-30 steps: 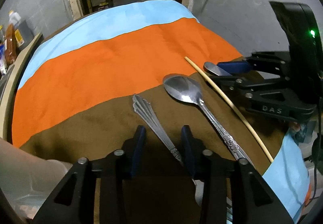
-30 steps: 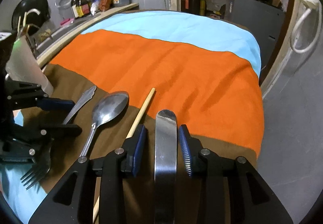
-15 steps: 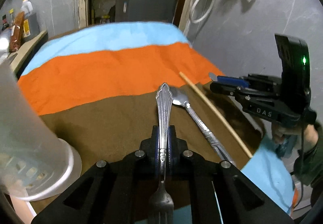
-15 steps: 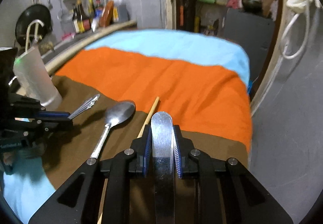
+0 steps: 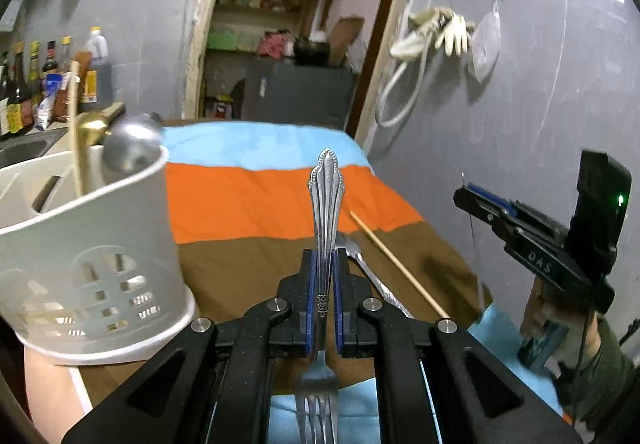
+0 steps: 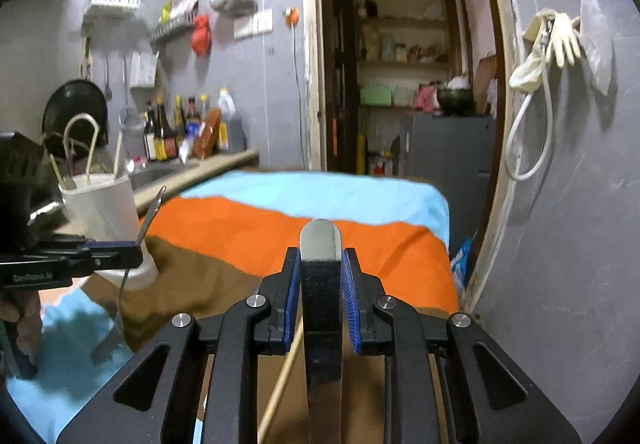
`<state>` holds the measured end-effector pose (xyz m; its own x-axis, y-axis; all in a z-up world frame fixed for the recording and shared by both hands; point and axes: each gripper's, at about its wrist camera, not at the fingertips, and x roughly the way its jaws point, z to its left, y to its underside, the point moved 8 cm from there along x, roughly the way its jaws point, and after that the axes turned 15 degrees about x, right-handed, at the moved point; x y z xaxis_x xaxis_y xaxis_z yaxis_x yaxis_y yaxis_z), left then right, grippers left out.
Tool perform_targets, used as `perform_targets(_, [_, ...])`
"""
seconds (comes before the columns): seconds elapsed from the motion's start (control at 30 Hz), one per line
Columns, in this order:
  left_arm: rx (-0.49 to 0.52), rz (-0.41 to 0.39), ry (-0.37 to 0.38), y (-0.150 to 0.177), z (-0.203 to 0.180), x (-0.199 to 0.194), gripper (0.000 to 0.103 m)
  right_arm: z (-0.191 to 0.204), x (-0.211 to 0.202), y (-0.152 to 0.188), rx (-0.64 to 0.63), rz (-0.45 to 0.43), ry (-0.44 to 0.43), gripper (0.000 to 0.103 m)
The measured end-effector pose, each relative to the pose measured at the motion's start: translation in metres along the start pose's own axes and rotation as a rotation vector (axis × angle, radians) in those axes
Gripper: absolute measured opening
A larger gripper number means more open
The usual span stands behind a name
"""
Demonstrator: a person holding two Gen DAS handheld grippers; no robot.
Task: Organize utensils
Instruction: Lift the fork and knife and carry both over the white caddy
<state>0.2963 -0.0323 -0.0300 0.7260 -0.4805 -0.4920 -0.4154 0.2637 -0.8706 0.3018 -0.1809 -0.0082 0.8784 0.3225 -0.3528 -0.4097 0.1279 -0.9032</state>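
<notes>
My left gripper is shut on a silver fork, handle pointing forward, tines toward the camera, lifted above the table. My right gripper is shut on a flat steel utensil handle, likely a knife, also lifted. A spoon and a wooden chopstick lie on the brown cloth. The white utensil holder stands at the left with spoons and a chopstick in it; it also shows in the right wrist view. The left gripper shows in the right wrist view, the right gripper in the left wrist view.
The table carries a brown, orange and light-blue cloth. A grey wall runs along the right side. A counter with bottles and a sink lies to the left. A doorway with shelves is behind.
Both grippers have closed on their utensils and lifted them off the cloth, tilting up. The utensil holder has come into view at the left.
</notes>
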Motion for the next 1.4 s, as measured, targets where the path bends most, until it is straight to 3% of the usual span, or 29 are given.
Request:
perform_targets(0.4, [-0.074, -0.173, -0.049, -0.033, 0.018, -0.044, 0.005, 0.038, -0.02, -0.05, 0.061, -0.128, -0.142, 0.018])
perform_targets(0.77, [-0.071, -0.276, -0.133, -0.067, 0.048, -0.116, 0.005, 0.12, -0.018, -0.092, 0.014, -0.197, -0.326, 0.018])
perform_targets(1.07, [-0.077, -0.332, -0.278, -0.083, 0.091, -0.181, 0.005, 0.19, -0.001, -0.116, 0.051, -0.249, -0.496, 0.018])
perform_targets(1.2, [-0.09, -0.348, -0.373, -0.08, 0.117, -0.202, 0.005, 0.211, 0.011, -0.121, 0.075, -0.281, -0.525, 0.018])
perform_targets(1.4, [-0.127, -0.367, -0.452, -0.071, 0.16, -0.209, 0.005, 0.221, 0.039, -0.112, 0.121, -0.284, -0.533, 0.018])
